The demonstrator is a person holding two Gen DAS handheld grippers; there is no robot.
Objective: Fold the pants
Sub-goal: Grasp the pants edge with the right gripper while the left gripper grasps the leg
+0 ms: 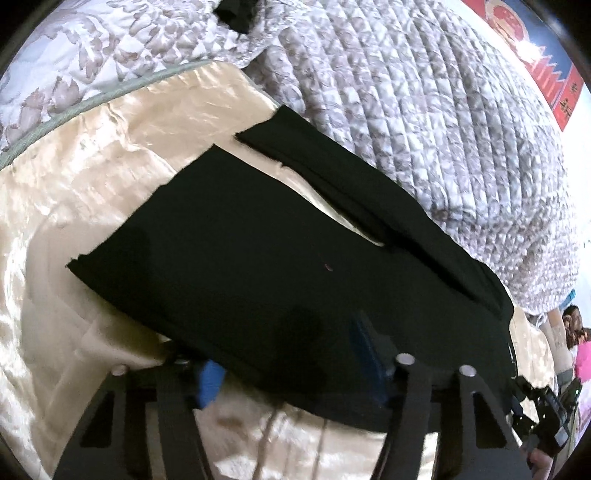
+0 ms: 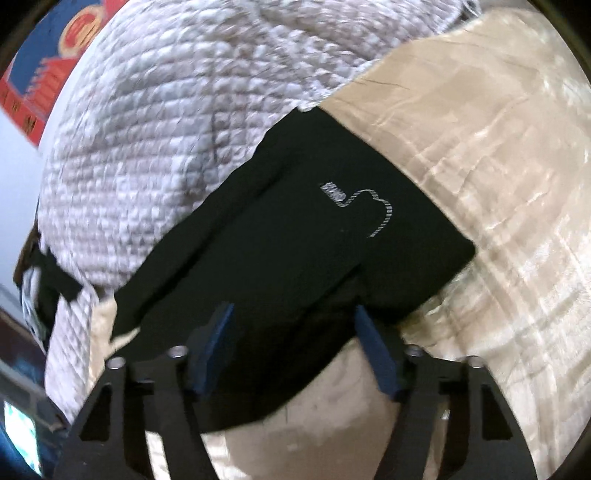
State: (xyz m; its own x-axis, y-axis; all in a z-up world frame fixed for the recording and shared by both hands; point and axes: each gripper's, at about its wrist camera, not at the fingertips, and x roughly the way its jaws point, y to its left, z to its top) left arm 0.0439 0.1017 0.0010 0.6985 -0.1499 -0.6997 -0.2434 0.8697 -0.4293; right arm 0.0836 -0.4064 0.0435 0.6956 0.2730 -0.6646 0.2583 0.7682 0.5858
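Observation:
Black pants (image 1: 258,258) lie flat on a cream satin sheet (image 1: 92,184), their two legs running away to the upper left. My left gripper (image 1: 288,354) is at their near edge. Its blue pads (image 1: 210,380) stand apart, with the cloth's edge between them and draped over the right finger. In the right wrist view the waist end of the pants (image 2: 295,240) bears a white cord-like mark (image 2: 362,206). My right gripper (image 2: 293,321) straddles the near hem with its jaws apart, the fabric between the blue pads (image 2: 373,350) and not visibly pinched.
A thick quilted blanket (image 1: 406,110) is heaped right behind the pants, and it also shows in the right wrist view (image 2: 166,129). A red and blue poster (image 1: 535,55) hangs on the wall. Another dark cloth (image 1: 232,14) lies at the top. The sheet (image 2: 498,184) spreads out to the right.

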